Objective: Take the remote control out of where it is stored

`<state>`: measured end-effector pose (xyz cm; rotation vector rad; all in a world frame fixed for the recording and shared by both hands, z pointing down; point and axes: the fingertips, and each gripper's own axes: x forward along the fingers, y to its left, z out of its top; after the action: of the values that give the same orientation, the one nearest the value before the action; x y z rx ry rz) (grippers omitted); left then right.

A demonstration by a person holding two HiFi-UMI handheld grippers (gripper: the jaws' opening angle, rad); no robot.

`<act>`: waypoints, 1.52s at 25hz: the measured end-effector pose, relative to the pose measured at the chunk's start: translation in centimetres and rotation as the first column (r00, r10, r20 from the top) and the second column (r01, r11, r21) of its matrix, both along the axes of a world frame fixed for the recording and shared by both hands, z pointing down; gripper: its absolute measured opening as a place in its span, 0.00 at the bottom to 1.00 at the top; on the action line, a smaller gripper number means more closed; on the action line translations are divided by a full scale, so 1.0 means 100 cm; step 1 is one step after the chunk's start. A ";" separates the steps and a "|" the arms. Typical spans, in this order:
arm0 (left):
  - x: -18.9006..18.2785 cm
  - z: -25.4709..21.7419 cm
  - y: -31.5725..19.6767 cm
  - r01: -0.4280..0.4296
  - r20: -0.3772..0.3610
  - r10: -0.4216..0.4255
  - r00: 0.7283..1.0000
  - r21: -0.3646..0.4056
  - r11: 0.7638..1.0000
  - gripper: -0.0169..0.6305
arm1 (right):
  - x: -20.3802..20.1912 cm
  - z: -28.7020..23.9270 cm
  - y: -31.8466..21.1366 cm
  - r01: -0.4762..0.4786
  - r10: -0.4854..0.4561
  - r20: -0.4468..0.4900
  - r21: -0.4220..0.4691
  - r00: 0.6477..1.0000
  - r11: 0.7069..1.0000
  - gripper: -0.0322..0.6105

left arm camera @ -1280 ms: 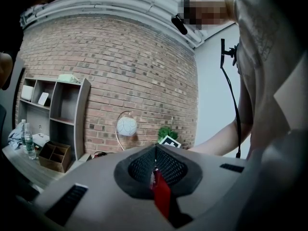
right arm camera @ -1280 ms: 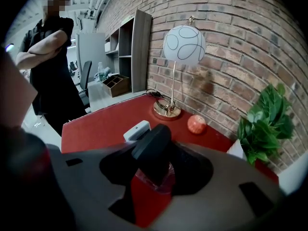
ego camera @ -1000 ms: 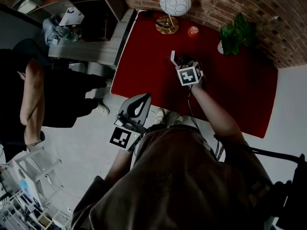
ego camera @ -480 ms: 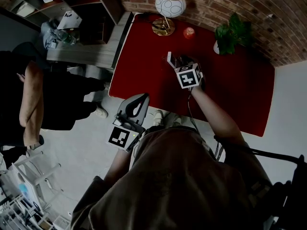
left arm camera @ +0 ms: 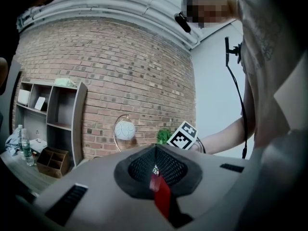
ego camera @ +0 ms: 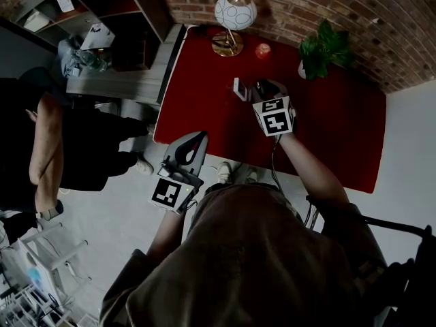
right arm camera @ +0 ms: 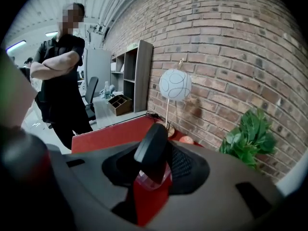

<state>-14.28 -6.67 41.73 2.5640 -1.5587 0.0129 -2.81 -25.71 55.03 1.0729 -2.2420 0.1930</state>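
Note:
A black remote control [right arm camera: 152,149] stands upright in a clear holder [right arm camera: 150,181] on the red table [ego camera: 340,135]. My right gripper [right arm camera: 155,163] reaches around it. Its jaws are closing with the remote between them, and a dark gap still shows on the remote's left side. From the head view the right gripper [ego camera: 262,88] sits mid-table with the remote [ego camera: 261,86] at its tips, beside a small white stand [ego camera: 238,89]. My left gripper [ego camera: 201,134] hangs off the table's front edge over the floor, jaws together and empty. Its tips [left arm camera: 155,147] meet in the left gripper view.
A globe lamp [ego camera: 234,12], a small red ball [ego camera: 263,50] and a potted plant [ego camera: 320,50] stand along the brick wall at the table's back. A person with folded arms [ego camera: 61,135] stands left of the table. A shelf unit [right arm camera: 130,76] and desk are at the far left.
The head view has shifted a little. My right gripper stays at the remote's holder and has drawn slightly back toward me. The left gripper hangs in the same spot by the table edge.

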 end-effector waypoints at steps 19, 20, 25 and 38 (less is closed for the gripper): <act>-0.004 -0.039 -0.022 -0.006 0.042 0.002 0.999 0.098 0.995 0.04 | 0.054 -0.169 0.074 0.036 -0.158 0.277 0.401 0.948 0.915 0.26; -0.003 -0.041 -0.023 -0.007 0.043 0.002 0.999 0.102 0.995 0.04 | 0.059 -0.177 0.080 0.032 -0.166 0.281 0.425 0.945 0.905 0.26; 0.001 -0.048 -0.024 -0.011 0.051 0.006 0.999 0.116 0.993 0.04 | 0.089 -0.199 0.101 -0.038 -0.146 0.363 0.454 0.920 0.890 0.25; 0.020 -0.051 -0.029 -0.040 0.068 0.032 0.997 0.122 0.992 0.04 | 0.126 -0.214 0.117 -0.097 -0.113 0.387 0.484 0.915 0.870 0.25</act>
<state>-12.26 -9.55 36.62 2.7130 -1.5831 0.0051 9.80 -13.99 33.65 1.3881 -2.7620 -0.2032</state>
